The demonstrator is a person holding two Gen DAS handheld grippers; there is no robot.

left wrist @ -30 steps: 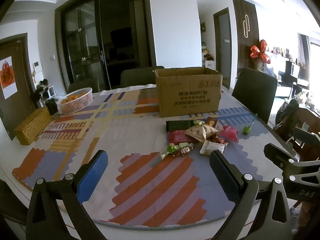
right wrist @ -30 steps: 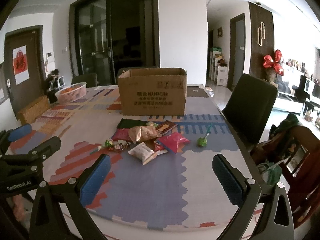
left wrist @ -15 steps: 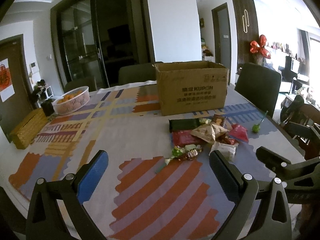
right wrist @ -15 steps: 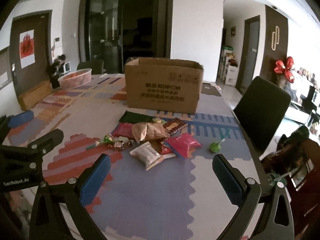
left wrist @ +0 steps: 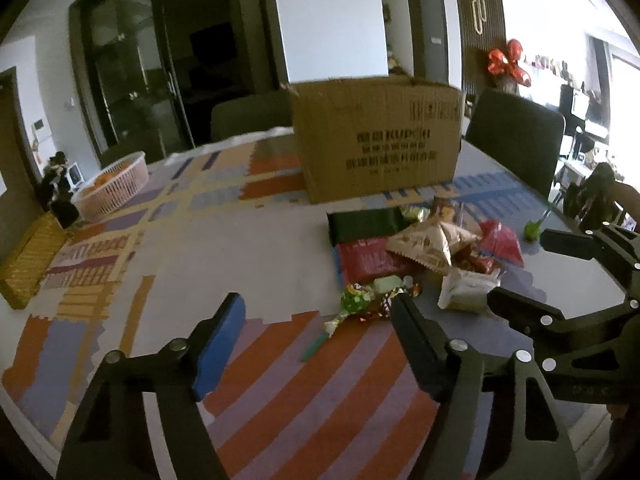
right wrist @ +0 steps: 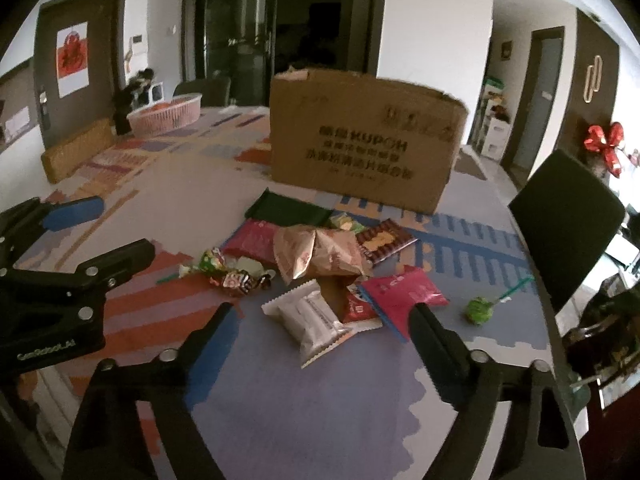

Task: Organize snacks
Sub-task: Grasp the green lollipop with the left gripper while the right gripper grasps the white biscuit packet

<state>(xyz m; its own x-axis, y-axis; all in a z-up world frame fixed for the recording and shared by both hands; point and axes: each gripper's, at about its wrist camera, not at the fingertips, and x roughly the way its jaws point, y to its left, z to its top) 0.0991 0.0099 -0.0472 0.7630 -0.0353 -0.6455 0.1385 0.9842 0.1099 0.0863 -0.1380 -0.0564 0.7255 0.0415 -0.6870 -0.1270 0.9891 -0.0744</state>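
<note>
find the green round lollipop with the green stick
In the right wrist view the green lollipop lies alone on the patterned tablecloth, right of the pink snack packet.

Snack pile (left wrist: 424,256) between cardboard box (left wrist: 378,140) and gaping left claw (left wrist: 318,322).

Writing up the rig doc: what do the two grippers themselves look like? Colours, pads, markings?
Both look alike: black angular frames with silver screw heads. The left gripper and the right gripper each show a blue pad on the left finger; the right finger's inner face looks dark. White "GenRobot.AI" lettering marks the left gripper's side in the right wrist view. No cables or sleeves visible.
</note>
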